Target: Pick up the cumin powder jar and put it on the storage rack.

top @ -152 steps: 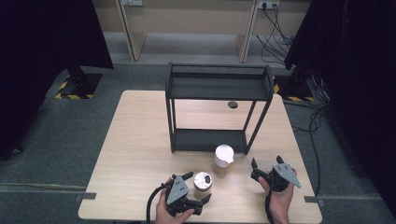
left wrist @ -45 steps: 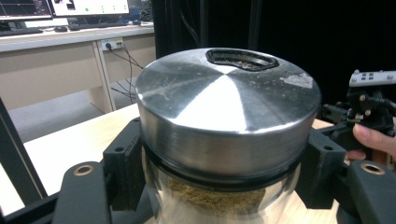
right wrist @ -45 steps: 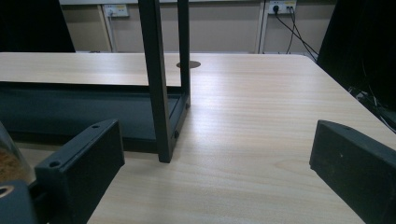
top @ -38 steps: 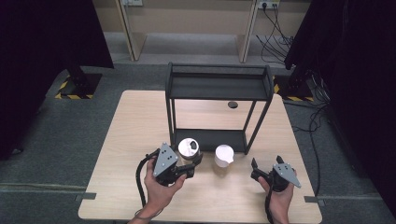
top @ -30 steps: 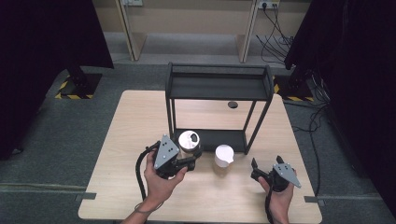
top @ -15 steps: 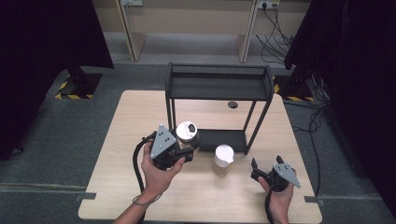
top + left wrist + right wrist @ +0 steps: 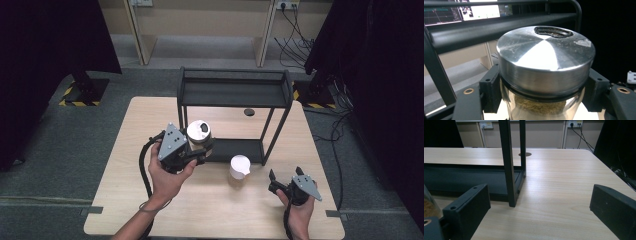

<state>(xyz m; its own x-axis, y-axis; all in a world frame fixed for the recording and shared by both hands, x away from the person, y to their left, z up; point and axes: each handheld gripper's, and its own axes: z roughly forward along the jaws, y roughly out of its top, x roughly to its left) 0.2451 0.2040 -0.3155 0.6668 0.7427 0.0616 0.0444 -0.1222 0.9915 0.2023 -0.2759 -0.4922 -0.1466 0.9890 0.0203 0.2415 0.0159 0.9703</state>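
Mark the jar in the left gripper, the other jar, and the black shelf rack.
held jar (image 7: pixel 541 50): left gripper view, metal lid top.
second jar (image 7: pixel 239 165): high view, white lid.
shelf rack (image 7: pixel 235 93): high view, upper shelf.

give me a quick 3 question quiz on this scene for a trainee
1. True or false: the left gripper is shut on the jar.
2. What stands on the table in front of the black rack? A) a white jar B) a bowl C) a book
3. Fill in: the right gripper has its jaws ____.

Key: 1 true. 2 A, the white jar. 3 open, with nothing between them.
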